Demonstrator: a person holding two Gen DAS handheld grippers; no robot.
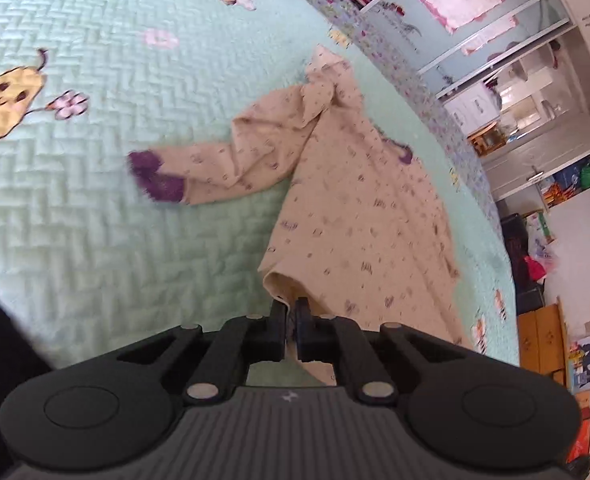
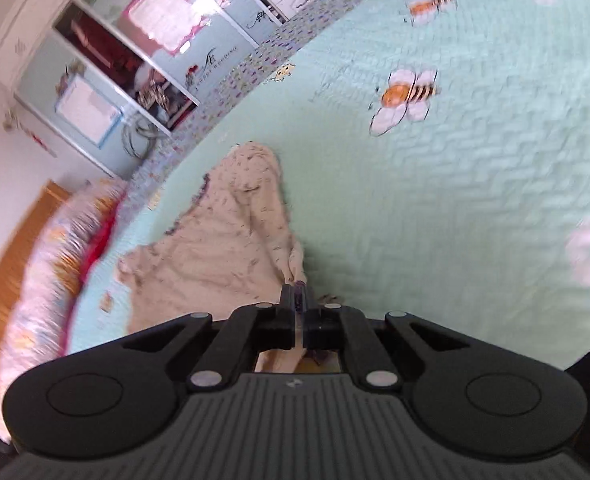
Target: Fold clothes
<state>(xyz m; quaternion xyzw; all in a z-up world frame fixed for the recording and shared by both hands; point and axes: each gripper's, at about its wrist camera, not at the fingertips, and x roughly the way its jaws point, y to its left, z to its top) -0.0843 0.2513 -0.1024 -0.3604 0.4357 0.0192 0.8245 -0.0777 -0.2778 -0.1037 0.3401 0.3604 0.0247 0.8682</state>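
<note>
A cream long-sleeved top (image 1: 351, 200) with small dark prints and purple cuffs (image 1: 157, 178) lies stretched over a mint quilted bedspread (image 1: 95, 220). My left gripper (image 1: 291, 304) is shut on the top's hem, which lifts off the bed toward the fingers. One sleeve trails left with its purple cuff flat on the quilt. In the right wrist view the same top (image 2: 219, 248) hangs from my right gripper (image 2: 298, 292), which is shut on a purple-edged part of the fabric. Both views are blurred by motion.
The bedspread (image 2: 475, 200) carries bee and flower patches (image 2: 405, 98). A wardrobe with sliding panels (image 1: 495, 40) stands beyond the bed's far edge. A wooden cabinet (image 1: 543, 344) and cluttered bags sit at the right. A pink-and-red frilled cloth (image 2: 55, 248) lies at the bed's left side.
</note>
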